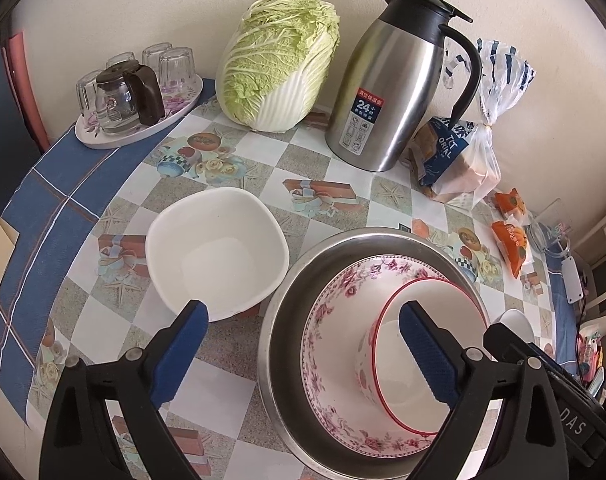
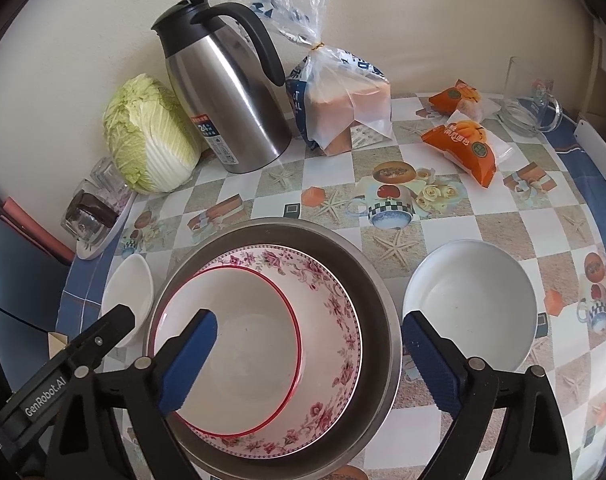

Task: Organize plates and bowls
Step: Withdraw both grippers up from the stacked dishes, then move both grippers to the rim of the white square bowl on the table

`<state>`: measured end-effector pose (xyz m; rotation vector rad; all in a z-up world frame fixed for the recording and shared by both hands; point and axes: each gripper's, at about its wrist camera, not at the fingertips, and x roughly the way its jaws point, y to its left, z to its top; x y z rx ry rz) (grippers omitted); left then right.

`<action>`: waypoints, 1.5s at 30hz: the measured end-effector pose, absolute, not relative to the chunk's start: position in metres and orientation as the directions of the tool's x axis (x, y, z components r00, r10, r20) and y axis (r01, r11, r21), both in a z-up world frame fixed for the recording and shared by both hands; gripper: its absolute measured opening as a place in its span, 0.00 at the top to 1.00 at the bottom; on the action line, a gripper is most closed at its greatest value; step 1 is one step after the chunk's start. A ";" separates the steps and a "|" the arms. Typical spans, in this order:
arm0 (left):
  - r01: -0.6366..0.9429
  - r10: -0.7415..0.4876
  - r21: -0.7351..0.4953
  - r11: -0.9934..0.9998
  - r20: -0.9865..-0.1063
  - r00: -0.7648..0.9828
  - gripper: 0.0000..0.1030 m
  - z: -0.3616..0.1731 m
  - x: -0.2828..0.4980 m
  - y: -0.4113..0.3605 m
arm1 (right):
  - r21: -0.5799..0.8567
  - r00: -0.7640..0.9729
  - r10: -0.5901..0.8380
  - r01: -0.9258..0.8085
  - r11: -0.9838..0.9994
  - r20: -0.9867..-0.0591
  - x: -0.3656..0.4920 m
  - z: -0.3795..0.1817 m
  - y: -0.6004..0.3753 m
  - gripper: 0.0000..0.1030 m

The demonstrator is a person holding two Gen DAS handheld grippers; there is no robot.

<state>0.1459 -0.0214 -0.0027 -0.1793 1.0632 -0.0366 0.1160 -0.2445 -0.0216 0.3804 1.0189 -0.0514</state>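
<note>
1. Steel basin [image 2: 383, 320], centre of table [image 2: 463, 216]: holds a flowered bowl [image 2: 335, 308], with a red-rimmed bowl [image 2: 239, 336] nested tilted inside.
2. Square white bowl [image 1: 219, 252]: on the cloth just left of the basin, empty.
3. Round white bowl [image 2: 469, 300]: just right of the basin, empty.
4. Left gripper [image 1: 303, 352]: jaws wide, nothing held; one finger over the red-rimmed bowl.
5. Right gripper [image 2: 307, 360]: jaws wide, nothing held, above the nested bowls.
6. Back row by the wall: cabbage [image 1: 277, 60], steel flask [image 1: 391, 88], bagged bread [image 2: 343, 108], orange snack packets [image 2: 467, 148].
7. Far left: tray of glasses [image 1: 139, 88] with a small glass pot.
</note>
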 end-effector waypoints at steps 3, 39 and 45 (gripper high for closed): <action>-0.058 -0.112 -0.159 0.986 -0.868 0.483 0.06 -0.004 0.147 -0.021 | 0.289 0.532 0.137 0.215 0.933 -0.836 0.116 -0.021 -0.244 0.02; -0.257 0.004 -0.153 0.954 -0.853 0.521 0.06 -0.003 0.158 0.071 | 0.268 0.585 0.160 0.103 0.958 -0.795 0.119 0.002 -0.186 0.00; -0.307 -0.008 -0.205 0.929 -0.842 0.539 0.06 -0.009 0.159 0.095 | 0.274 0.566 0.184 0.077 0.958 -0.803 0.133 0.010 -0.172 0.00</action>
